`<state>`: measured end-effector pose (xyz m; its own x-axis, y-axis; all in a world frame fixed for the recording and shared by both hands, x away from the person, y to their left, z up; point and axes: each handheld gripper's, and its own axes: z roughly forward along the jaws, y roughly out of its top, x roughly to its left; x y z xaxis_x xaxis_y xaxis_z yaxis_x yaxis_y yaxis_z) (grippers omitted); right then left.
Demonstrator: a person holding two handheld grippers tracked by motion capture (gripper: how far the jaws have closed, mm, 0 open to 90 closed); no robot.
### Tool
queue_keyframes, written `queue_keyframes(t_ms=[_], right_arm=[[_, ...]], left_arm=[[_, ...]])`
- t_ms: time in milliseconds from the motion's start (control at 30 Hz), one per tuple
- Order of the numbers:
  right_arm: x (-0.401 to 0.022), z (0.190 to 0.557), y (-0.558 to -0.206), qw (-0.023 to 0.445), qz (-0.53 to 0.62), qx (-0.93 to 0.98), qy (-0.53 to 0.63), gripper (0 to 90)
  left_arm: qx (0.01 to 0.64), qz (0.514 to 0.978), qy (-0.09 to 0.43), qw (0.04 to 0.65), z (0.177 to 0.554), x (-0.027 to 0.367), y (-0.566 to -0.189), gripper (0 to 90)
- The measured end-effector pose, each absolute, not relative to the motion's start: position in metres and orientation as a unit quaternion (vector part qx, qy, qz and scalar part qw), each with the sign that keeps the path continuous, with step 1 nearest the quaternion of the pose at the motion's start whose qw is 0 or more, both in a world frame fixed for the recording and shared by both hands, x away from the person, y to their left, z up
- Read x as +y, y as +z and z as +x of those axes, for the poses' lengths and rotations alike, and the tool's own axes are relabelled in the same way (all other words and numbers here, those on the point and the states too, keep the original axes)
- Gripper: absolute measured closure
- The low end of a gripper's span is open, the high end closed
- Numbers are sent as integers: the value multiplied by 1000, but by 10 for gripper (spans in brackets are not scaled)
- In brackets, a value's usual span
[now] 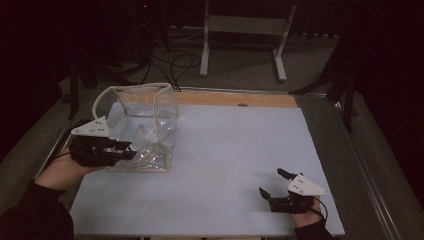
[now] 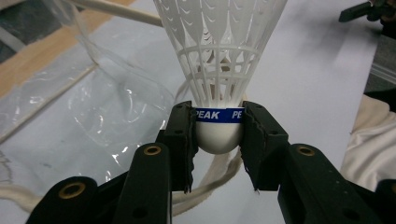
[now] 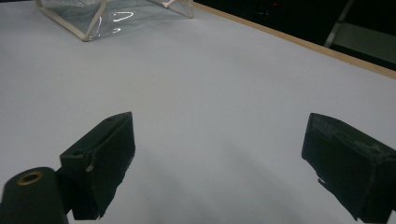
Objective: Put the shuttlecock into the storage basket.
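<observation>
- Two grippers work over a pale blue worktop (image 1: 225,165); the left gripper (image 2: 218,135) is clenched on the round white base of a shuttlecock (image 2: 218,70), its pads pressing at either side of the blue band.
- That shuttlecock sits near the left edge of the worktop, its white skirt pointing away from the jaws and into the mouth of a clear plastic bag (image 1: 145,125).
- Clear film of the bag lies crumpled just beside and under the jaws in the left gripper view, and a pale cord (image 2: 205,186) loops beneath them; these crowd the left gripper closely.
- One wall of the bag stands upright toward the far left corner, while its near part lies flatter on the worktop.
- Toward the near right corner, the right gripper (image 1: 276,187) hangs released, jaws spread wide with nothing between them, well apart from the bag.
- Most of the worktop between bag and right gripper lies bare, giving broad room across the middle and along the right edge.
- Along the far edge runs a wooden strip (image 1: 240,98); beyond it stand a white metal frame (image 1: 245,25) and dark cables (image 1: 175,62) on the floor.
</observation>
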<state>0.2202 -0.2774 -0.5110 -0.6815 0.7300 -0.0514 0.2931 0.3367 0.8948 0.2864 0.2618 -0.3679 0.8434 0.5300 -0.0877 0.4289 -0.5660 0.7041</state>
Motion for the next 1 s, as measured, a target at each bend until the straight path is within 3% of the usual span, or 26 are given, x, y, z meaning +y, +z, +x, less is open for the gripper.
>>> queue_keyframes(t_ms=[400, 700, 1000], right_arm=[[-278, 220, -511, 231, 327, 785, 474, 97], [-278, 221, -512, 231, 326, 786, 473, 97], [-278, 221, -512, 231, 327, 785, 473, 97]], left_arm=[[281, 888, 54, 360, 289, 261, -370, 658], [278, 888, 53, 363, 287, 261, -369, 538], [275, 890, 58, 358, 284, 254, -366, 365]])
